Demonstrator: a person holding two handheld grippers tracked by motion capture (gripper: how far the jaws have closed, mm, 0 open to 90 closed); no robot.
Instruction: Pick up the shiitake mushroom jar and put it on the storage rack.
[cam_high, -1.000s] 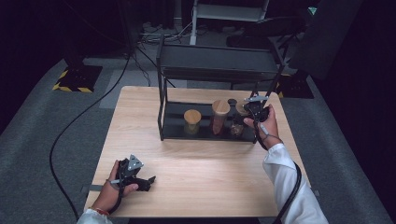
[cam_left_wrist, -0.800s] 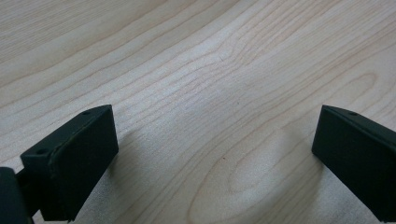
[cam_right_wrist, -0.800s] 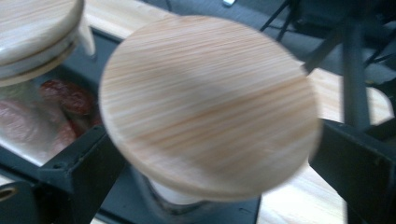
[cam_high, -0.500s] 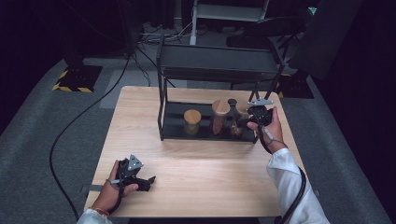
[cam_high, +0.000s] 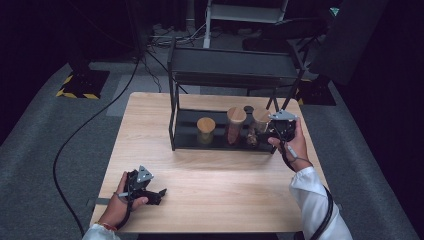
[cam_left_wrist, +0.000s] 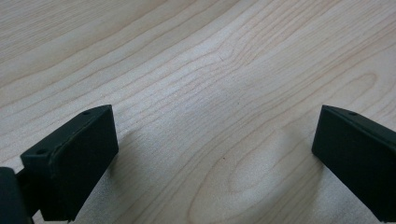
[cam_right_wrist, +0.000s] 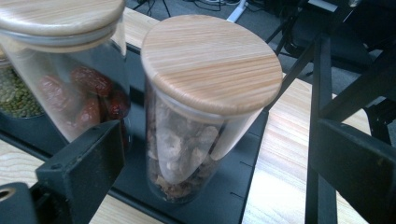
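Three glass jars with wooden lids stand on the lower tray (cam_high: 190, 141) of a black rack. The right jar (cam_high: 260, 120) (cam_right_wrist: 210, 93) holds brown pieces, the middle jar (cam_high: 236, 122) (cam_right_wrist: 70, 70) red dried fruit, the left jar (cam_high: 205, 127) green beans. My right gripper (cam_high: 276, 131) (cam_right_wrist: 210, 140) is at the rack's right end, open. Its jaws have just been opening. The brown-piece jar stands just ahead between them, and the pads do not touch it. My left gripper (cam_high: 159, 192) (cam_left_wrist: 215, 126) rests open on the bare tabletop at the front left.
The rack's upper shelf (cam_high: 232, 67) overhangs the jars, and its right post (cam_right_wrist: 322, 93) rises close beside my right jaw. A small dark object (cam_high: 248, 109) sits behind the jars. The wooden table (cam_high: 225, 185) lies on grey floor with cables behind it.
My right hand has drawn its gripper a little toward the table's near side, away from the jars. The left hand has stayed put.
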